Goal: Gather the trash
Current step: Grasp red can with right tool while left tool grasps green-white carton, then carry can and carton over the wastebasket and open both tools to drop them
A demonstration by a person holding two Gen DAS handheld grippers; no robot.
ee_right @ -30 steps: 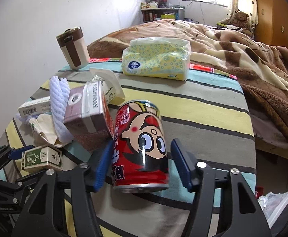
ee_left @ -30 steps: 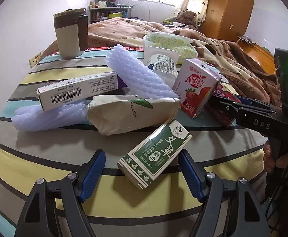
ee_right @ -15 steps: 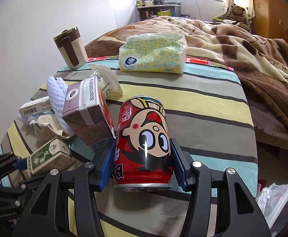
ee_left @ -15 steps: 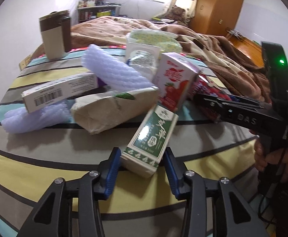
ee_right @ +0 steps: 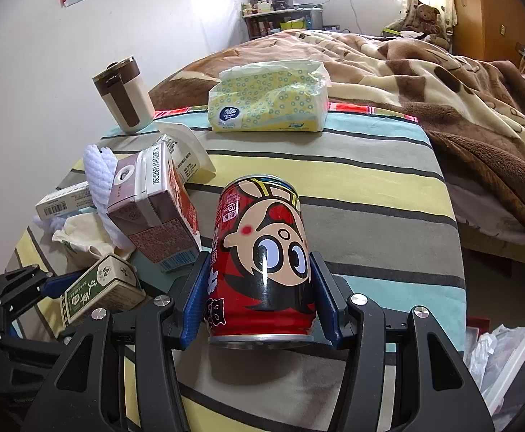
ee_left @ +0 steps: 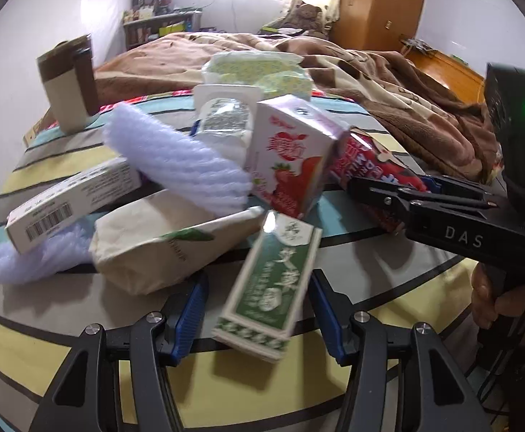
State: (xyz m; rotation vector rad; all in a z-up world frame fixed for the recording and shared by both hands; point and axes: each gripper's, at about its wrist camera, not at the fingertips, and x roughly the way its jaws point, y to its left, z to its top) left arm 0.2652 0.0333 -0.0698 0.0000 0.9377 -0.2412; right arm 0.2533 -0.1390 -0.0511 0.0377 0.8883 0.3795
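Left view is motion-blurred; green box (ee_left: 271, 284) print hard to read. Box sits btwn left gripper (ee_left: 257, 315) pads, long axis running away from camera, far end tipped up; can't tell if pads touch it. Right gripper (ee_right: 258, 300) clamped on red can (ee_right: 262, 259), lying on striped counter (ee_right: 370, 194), top pointing away.

My left wrist view sits low at the near edge of the striped table (ee_left: 388, 370), facing the bed (ee_left: 370, 68). My right wrist view sits close over the same edge, facing likewise. Both share the green carton (ee_left: 269, 288) (ee_right: 100, 289), the pink carton (ee_left: 291, 154) (ee_right: 154, 212) and the tissue pack (ee_right: 266, 100).
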